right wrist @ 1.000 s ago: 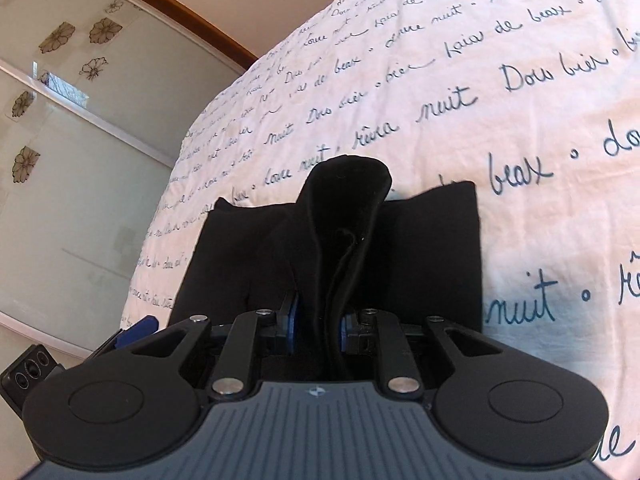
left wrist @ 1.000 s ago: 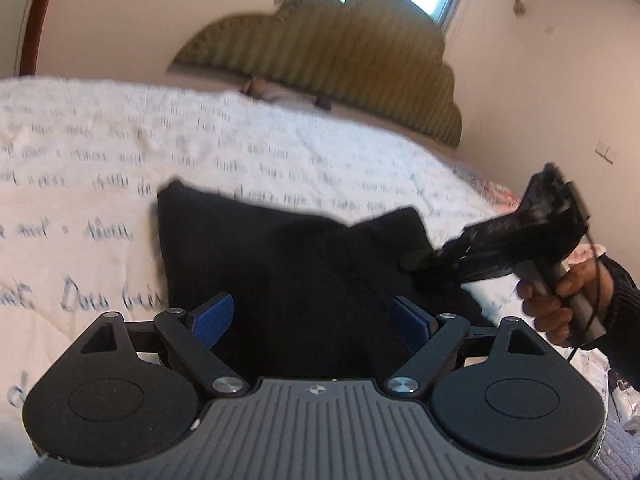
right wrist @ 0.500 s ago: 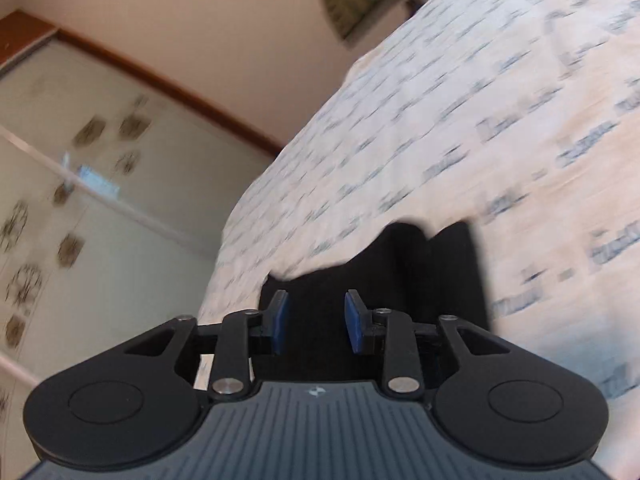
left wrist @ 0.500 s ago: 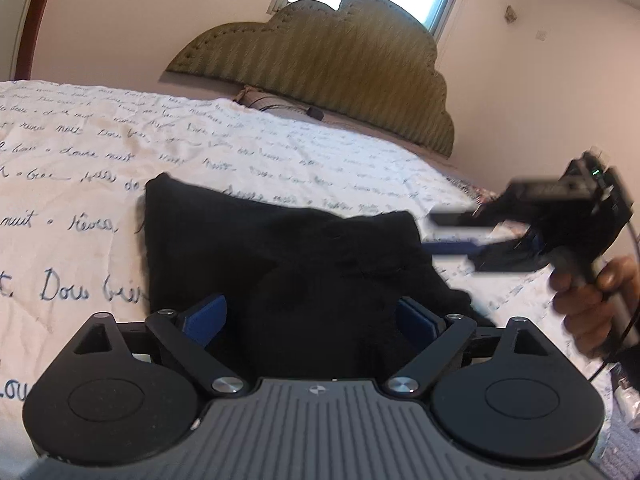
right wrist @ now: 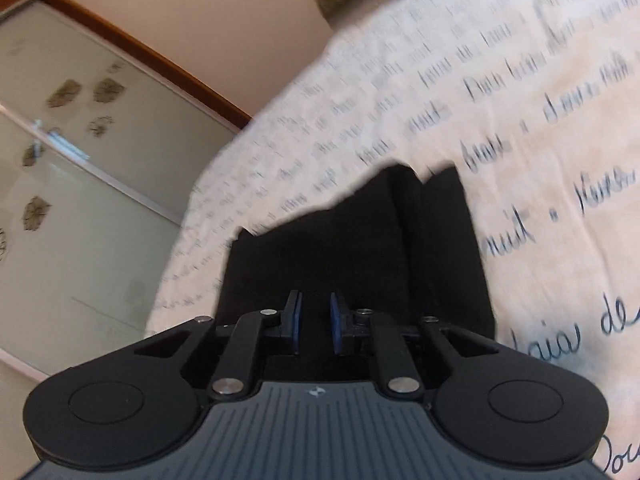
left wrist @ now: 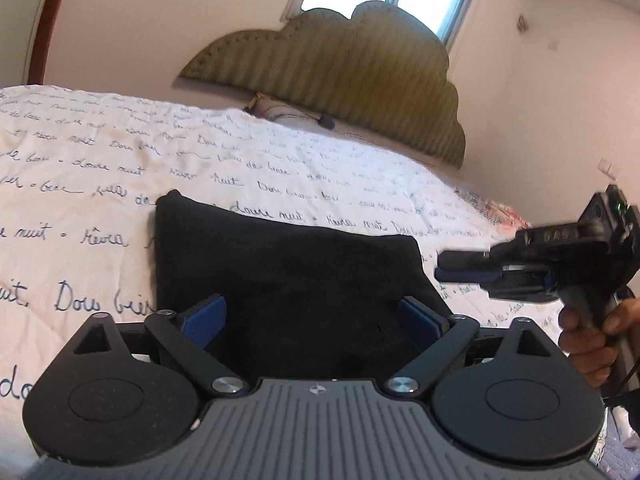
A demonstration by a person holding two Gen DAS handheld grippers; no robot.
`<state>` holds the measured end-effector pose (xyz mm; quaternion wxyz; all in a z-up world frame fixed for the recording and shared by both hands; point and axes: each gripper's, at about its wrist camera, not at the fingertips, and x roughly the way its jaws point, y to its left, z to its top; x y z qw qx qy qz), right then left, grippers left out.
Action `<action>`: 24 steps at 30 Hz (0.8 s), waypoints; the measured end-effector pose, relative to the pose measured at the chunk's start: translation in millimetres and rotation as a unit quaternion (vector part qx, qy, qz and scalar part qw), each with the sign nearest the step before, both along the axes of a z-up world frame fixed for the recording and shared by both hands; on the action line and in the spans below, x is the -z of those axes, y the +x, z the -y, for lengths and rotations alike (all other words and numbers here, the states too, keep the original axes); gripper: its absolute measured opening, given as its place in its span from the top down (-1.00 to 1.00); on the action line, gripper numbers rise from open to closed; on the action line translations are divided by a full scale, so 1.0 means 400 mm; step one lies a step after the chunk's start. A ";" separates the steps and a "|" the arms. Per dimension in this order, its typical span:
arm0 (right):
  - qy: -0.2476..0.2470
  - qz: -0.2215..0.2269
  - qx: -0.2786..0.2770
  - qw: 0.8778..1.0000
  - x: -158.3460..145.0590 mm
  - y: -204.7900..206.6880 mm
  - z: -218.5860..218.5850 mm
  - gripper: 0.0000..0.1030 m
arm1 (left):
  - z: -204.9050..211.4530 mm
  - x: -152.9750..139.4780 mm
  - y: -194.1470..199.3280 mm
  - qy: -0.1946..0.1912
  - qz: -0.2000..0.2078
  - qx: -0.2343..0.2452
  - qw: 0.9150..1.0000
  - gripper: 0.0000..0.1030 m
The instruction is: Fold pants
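The pants (left wrist: pixel 288 280), black and folded into a compact block, lie on the bedspread (left wrist: pixel 100 168) at the centre of the left wrist view, above the left gripper (left wrist: pixel 312 320). That gripper's jaws are opening and already stand wide, its blue pads (left wrist: pixel 206 316) apart at either side of the cloth's near edge, pressing nothing. At the right edge of the same view a hand (left wrist: pixel 592 344) holds the right gripper (left wrist: pixel 460 266) level beside the pants, clear of them. In the right wrist view the right gripper (right wrist: pixel 314 326) has its jaws closing, a narrow gap left, nothing between them; the pants (right wrist: pixel 352 248) lie beyond. A headboard (left wrist: pixel 340 76) stands at upper centre
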<state>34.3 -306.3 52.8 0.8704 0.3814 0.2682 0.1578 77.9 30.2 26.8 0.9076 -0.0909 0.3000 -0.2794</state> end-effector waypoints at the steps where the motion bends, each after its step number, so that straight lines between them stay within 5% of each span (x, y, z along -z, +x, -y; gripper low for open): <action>1: 0.005 0.001 -0.008 1.000 -0.002 0.010 -0.007 0.70 | 0.017 0.013 0.013 0.015 -0.018 0.005 1.000 -0.87; 2: 0.003 -0.008 -0.013 1.000 0.004 0.024 -0.011 0.67 | 0.034 0.037 0.027 0.031 -0.038 0.011 0.999 -0.88; 5: -0.006 -0.083 -0.006 0.996 0.088 0.078 0.003 0.68 | 0.052 0.052 0.014 0.068 -0.009 0.006 0.998 -0.83; 7: 0.025 -0.074 0.009 0.997 0.087 0.046 0.032 0.65 | 0.020 0.014 -0.013 0.042 -0.007 0.001 0.999 -0.81; 10: -0.052 -0.038 0.041 0.997 0.019 -0.034 0.042 0.62 | -0.051 -0.033 -0.034 0.009 0.021 -0.034 0.999 -0.91; 14: -0.110 -0.046 0.067 0.991 0.007 -0.051 0.084 0.30 | -0.092 0.009 0.044 0.005 -0.055 -0.082 0.995 -0.88; 17: -0.083 -0.060 0.053 0.993 0.048 -0.024 0.136 -0.08 | -0.132 0.070 0.109 -0.057 -0.138 -0.088 0.985 -0.89; 19: -0.051 -0.065 0.035 0.996 0.077 -0.004 0.163 -0.23 | -0.153 0.083 0.131 -0.094 -0.144 -0.077 0.982 -0.94; 24: 0.031 -0.051 0.009 0.998 0.118 0.047 0.197 -0.25 | -0.166 0.096 0.205 -0.135 -0.176 -0.070 0.973 -0.94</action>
